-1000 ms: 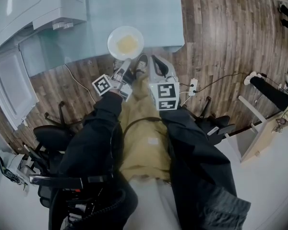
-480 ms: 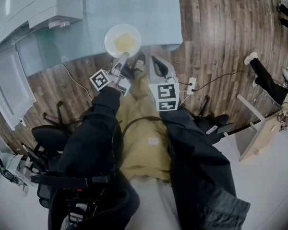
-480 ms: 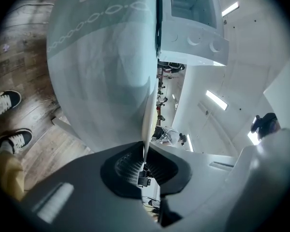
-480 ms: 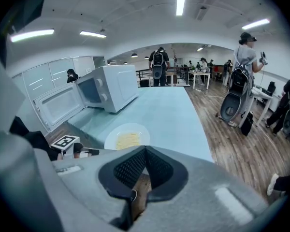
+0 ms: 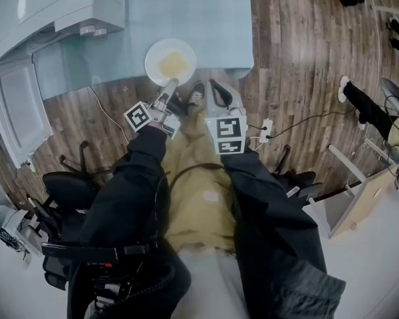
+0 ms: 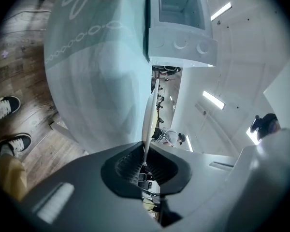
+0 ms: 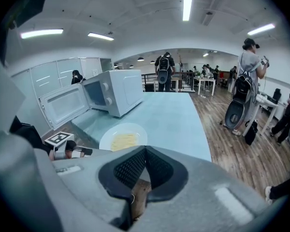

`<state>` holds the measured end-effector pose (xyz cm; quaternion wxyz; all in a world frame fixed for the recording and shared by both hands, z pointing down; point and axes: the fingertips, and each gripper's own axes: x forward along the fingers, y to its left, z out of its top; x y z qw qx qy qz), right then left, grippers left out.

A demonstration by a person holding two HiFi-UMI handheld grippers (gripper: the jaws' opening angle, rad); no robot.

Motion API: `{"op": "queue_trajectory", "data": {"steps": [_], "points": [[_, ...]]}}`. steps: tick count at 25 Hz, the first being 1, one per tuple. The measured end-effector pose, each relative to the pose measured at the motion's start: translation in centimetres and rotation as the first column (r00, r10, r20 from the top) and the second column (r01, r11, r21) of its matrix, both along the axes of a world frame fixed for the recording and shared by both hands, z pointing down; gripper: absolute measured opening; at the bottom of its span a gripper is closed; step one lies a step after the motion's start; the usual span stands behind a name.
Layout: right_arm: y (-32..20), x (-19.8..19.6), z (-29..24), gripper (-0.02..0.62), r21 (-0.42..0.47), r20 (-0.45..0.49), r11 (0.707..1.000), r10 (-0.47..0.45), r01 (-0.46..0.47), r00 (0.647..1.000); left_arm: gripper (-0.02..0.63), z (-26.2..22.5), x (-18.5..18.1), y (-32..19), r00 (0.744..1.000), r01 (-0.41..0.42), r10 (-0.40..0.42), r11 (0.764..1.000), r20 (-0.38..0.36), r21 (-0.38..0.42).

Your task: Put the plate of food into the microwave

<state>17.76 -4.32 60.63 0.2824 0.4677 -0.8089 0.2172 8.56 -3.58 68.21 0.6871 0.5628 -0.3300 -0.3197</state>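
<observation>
A white plate [image 5: 170, 62] with yellow food sits at the near edge of the pale blue table [image 5: 206, 18]. My left gripper [image 5: 167, 90] is shut on its near rim. In the left gripper view the plate [image 6: 149, 111] shows edge-on as a thin white line pinched between the jaws [image 6: 145, 151]. The white microwave [image 5: 53, 5] stands at the table's far left, its door [image 5: 13, 111] swung open. My right gripper [image 5: 219, 93] hangs shut and empty below the table edge, right of the plate. The right gripper view shows the plate [image 7: 123, 137], the microwave [image 7: 118, 93] and the shut jaws [image 7: 145, 151].
Black office chairs [image 5: 70, 188] stand at the left on the wood floor. A power strip [image 5: 266, 126] with cables lies to the right, near a wooden frame [image 5: 359, 198]. Several people [image 7: 249, 76] stand in the room beyond the table.
The left gripper and the plate have shifted slightly to the left, with the grip on the rim unchanged. The right gripper has stayed in place.
</observation>
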Motion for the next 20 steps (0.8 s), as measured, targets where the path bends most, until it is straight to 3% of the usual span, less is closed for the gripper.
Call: {"op": "queue_trajectory", "data": {"steps": [9,20], "points": [[-1.9,-4.3,-2.9,-0.002,0.080,0.052,0.988,-0.137,0.132,0.989,0.011,-4.2,-3.1,-0.6,0.993,0.113,-0.116,0.991,0.032,0.070],[-2.4,-11.6,-5.1,-0.002,0.147,0.057,0.926,-0.357,0.346,0.932,0.011,-7.4,-8.8,-0.1,0.951,0.303,-0.308,0.946,0.026,0.116]]}}
